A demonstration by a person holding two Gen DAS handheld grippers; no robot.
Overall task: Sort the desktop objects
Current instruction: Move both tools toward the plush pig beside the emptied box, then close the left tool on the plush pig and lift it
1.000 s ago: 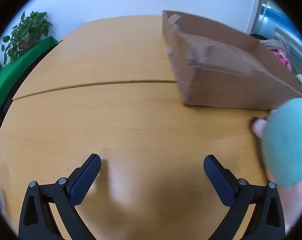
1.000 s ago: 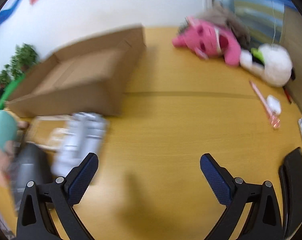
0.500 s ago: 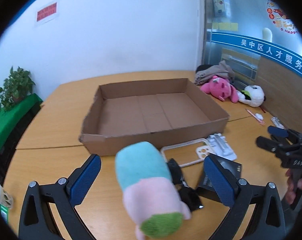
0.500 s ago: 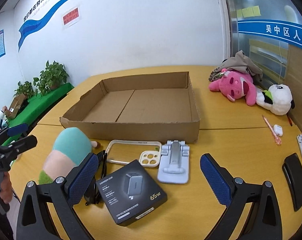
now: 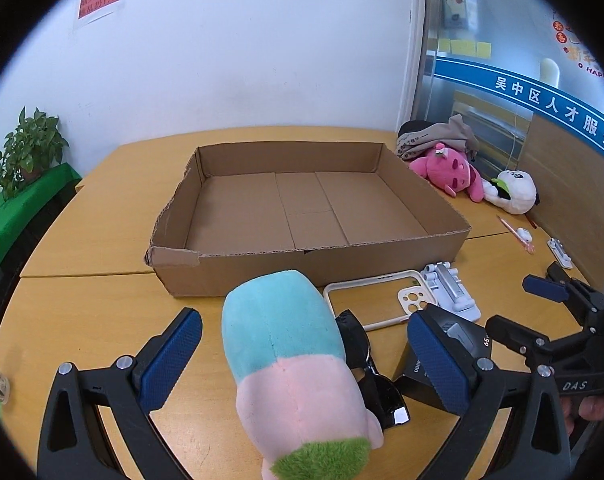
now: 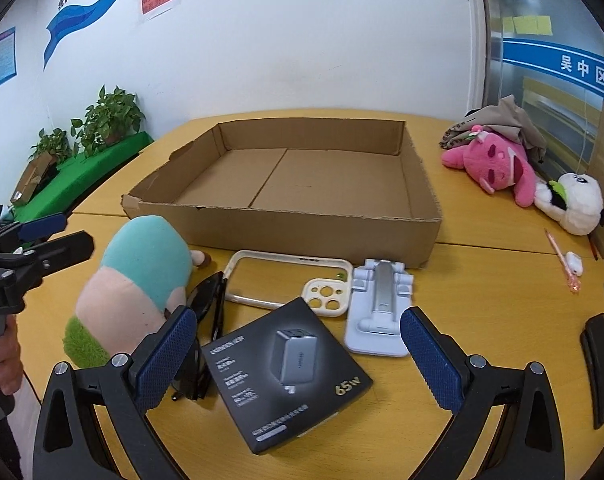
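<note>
Since half a second ago we have brought both cameras a little closer and lower over the clutter, while the things themselves lie as they did. We see the wooden surface (image 6: 482, 280), smooth and honey-coloured, with a seam running across it. On it sits the shallow cardboard box (image 5: 302, 200), open-topped, with a torn corrugated edge at its near left corner. Just in front of the box lies the plush toy (image 5: 290, 352), a soft rounded cylinder banded teal, pink and shaggy green. Our left gripper (image 5: 302, 360) has its jaws wide apart to either side of the toy, and we cannot tell whether the ribbed blue pads touch it. Our right gripper (image 6: 298, 360) is likewise spread apart, above the matte black charger box (image 6: 286, 376), a flat square marked 65W. Beside that lies the white folding phone stand (image 6: 378, 308), ridged plastic with a grey centre strip. Touching the stand is the cream phone case (image 6: 286, 280), a thin open frame with round camera holes. Glossy black sunglasses (image 6: 210, 308) lie folded between toy and charger box.
</note>
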